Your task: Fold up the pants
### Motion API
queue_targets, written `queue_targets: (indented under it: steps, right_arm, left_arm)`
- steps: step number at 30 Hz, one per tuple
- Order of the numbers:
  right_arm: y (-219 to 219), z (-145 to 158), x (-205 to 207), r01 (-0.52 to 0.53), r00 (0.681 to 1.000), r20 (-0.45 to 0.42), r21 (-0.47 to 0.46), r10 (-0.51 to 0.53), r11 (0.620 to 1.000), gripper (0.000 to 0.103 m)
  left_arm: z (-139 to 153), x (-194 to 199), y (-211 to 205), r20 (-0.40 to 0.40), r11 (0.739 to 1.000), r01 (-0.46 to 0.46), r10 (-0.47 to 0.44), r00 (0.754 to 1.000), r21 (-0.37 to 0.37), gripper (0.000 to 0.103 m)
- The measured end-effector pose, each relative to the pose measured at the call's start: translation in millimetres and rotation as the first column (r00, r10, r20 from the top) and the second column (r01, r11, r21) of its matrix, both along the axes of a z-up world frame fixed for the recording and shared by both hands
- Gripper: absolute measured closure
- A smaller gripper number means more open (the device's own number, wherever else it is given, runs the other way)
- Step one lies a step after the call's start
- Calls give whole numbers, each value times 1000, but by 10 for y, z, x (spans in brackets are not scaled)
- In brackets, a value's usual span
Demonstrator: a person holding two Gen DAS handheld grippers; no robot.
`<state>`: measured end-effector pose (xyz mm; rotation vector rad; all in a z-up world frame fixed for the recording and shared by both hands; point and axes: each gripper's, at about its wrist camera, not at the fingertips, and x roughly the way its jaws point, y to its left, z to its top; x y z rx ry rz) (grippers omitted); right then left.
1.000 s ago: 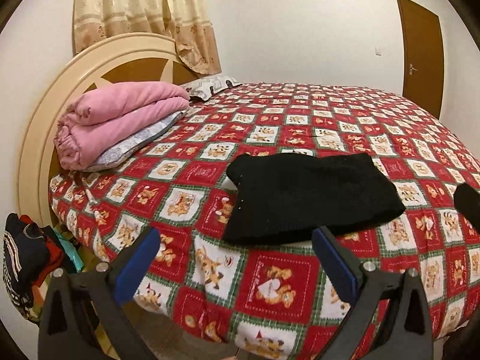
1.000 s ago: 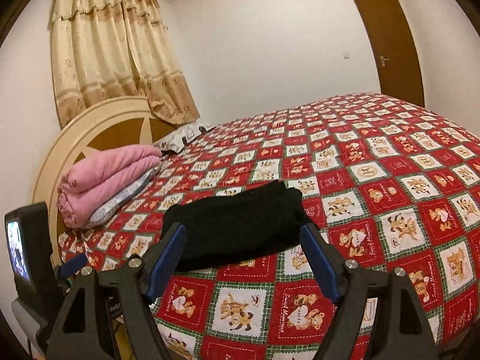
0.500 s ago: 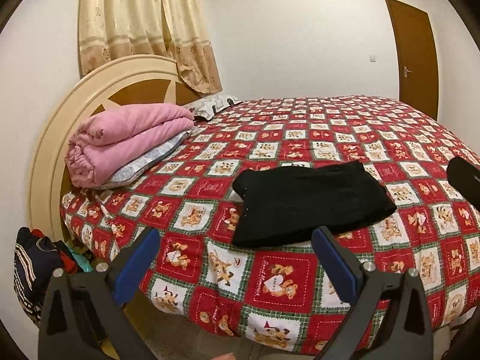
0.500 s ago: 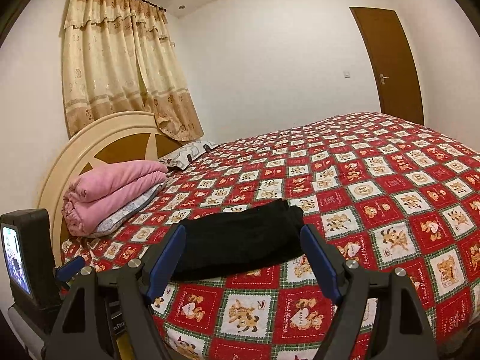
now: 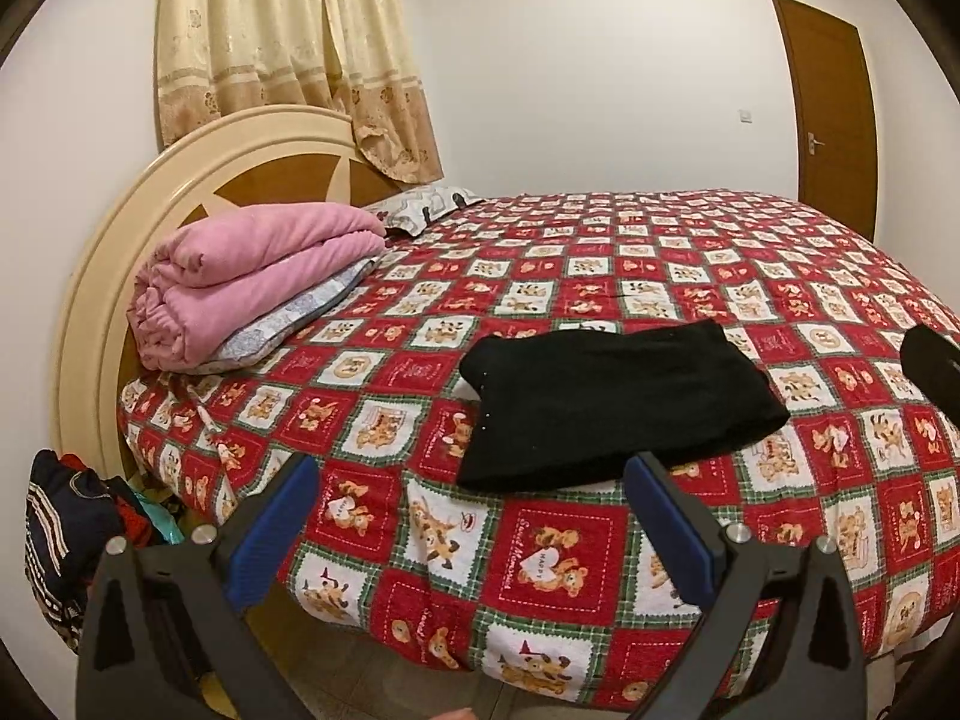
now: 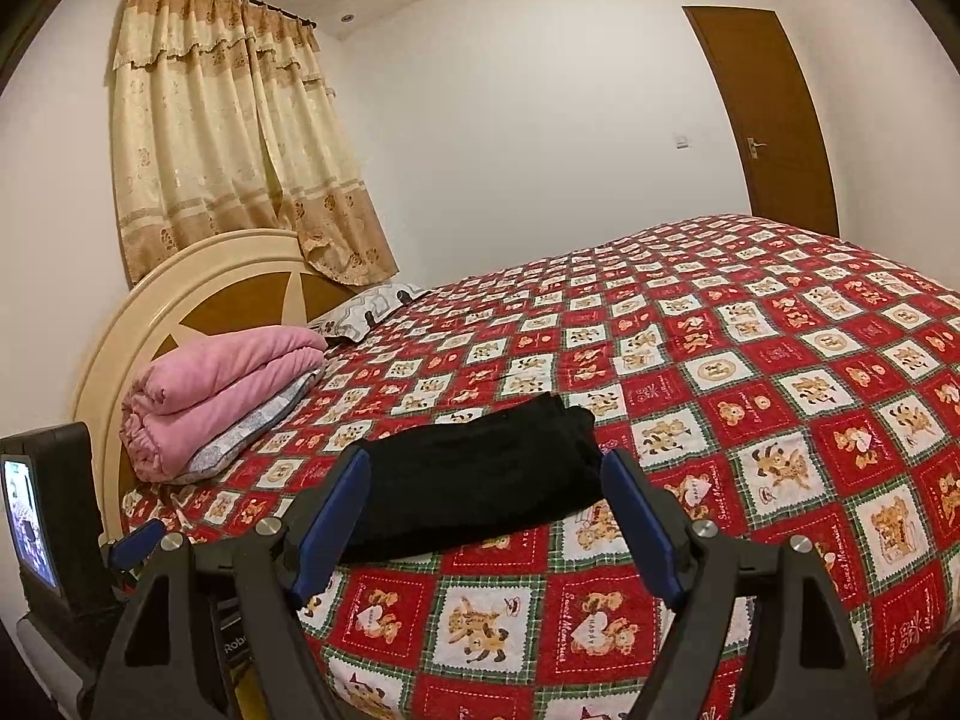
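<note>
The black pants (image 5: 612,402) lie folded into a compact rectangle on the red patchwork bedspread (image 5: 660,264), near the bed's front edge. They also show in the right wrist view (image 6: 474,474). My left gripper (image 5: 474,486) is open and empty, held back from the bed and short of the pants. My right gripper (image 6: 486,480) is open and empty too, also back from the bed, with the pants seen between its blue pads. The right gripper's black body (image 5: 930,366) shows at the right edge of the left wrist view.
A folded pink blanket (image 5: 252,276) on a pillow rests against the round headboard (image 5: 108,276). A pile of dark clothes (image 5: 66,534) sits on the floor at the left. A brown door (image 5: 834,114) stands at the back right. Curtains (image 6: 228,144) hang behind the headboard.
Both grippers have drawn back and tilted up, away from the bed. The folded pants lie where they were. Both grippers stay open.
</note>
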<state>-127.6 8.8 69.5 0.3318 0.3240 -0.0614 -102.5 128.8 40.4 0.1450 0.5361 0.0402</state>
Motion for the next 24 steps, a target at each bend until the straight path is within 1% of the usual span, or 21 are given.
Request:
queue_targets:
  steps: [19, 24]
  right_arm:
    - [-7, -10, 7, -4, 1000, -4, -1, 4, 1000, 22]
    - [-11, -19, 22, -6, 1000, -8, 2, 6, 1000, 22]
  left_arm:
    - [-18, 3, -18, -5, 1000, 4, -4, 1000, -6, 0]
    - [-40, 5, -24, -12, 1000, -8, 8, 1000, -10, 0]
